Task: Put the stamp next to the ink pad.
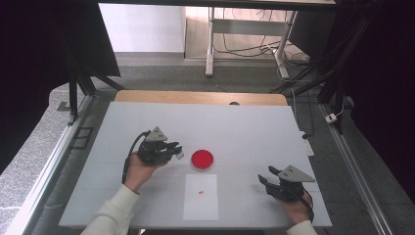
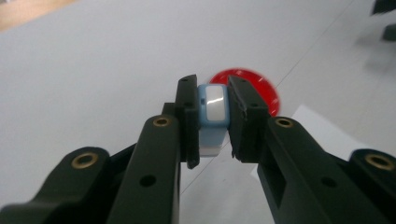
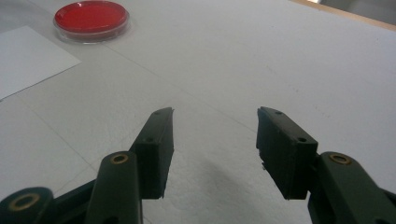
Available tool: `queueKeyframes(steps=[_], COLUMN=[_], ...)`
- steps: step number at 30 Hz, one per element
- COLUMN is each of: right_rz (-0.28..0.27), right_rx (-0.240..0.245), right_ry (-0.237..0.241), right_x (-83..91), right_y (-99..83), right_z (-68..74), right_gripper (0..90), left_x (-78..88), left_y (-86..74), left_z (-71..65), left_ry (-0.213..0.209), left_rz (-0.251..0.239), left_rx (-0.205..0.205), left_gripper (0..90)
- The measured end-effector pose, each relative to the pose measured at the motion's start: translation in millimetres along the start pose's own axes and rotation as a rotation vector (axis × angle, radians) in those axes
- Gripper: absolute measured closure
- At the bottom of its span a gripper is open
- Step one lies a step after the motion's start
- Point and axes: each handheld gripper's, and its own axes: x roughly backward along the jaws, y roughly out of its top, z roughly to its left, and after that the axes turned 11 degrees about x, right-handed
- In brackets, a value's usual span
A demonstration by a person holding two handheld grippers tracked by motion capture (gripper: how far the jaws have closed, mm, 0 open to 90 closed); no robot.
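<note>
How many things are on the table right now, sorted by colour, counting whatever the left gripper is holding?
Red: 2, the round dish and a small fleck on the paper
White: 1, the paper sheet
Blue and white: 1, the small block clamped in the left gripper
Total: 4

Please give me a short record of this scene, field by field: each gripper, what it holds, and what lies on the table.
left gripper: shut on a small blue and white block, near the red dish
right gripper: fingers apart, nothing between them, low over the table
red dish: round, clear rim, beyond the sheet
white paper sheet: flat, small red speck on it
</note>
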Motion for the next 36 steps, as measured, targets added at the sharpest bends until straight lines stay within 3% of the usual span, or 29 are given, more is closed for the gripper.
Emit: queueKeyframes(steps=[10, 26, 31, 36], right_rz=[0.009, 0.012, 0.008, 0.005], right_rx=[0.004, 0.003, 0.003, 0.001], right_ry=[-0.002, -0.016, -0.011, -0.012], right_x=[-1.5, -0.9, -0.7, -0.7], right_y=[0.1, 0.2, 0.2, 0.6], right_z=[0.6, 0.1, -0.1, 0.0], right_gripper=[44.8, 44.1, 44.1, 44.1], left_x=[-28.2, -40.1, -41.1, -32.4], left_y=[-3.7, -8.8, -9.2, -7.5], left_z=[-2.3, 0.9, 1.1, -0.6], left_ry=[0.026, 0.028, 0.027, 0.045], left_rz=[0.026, 0.055, 0.064, 0.011], left_rx=[-0.012, -0.007, -0.012, -0.020], left_gripper=[74.3, 73.2, 62.4, 44.3])
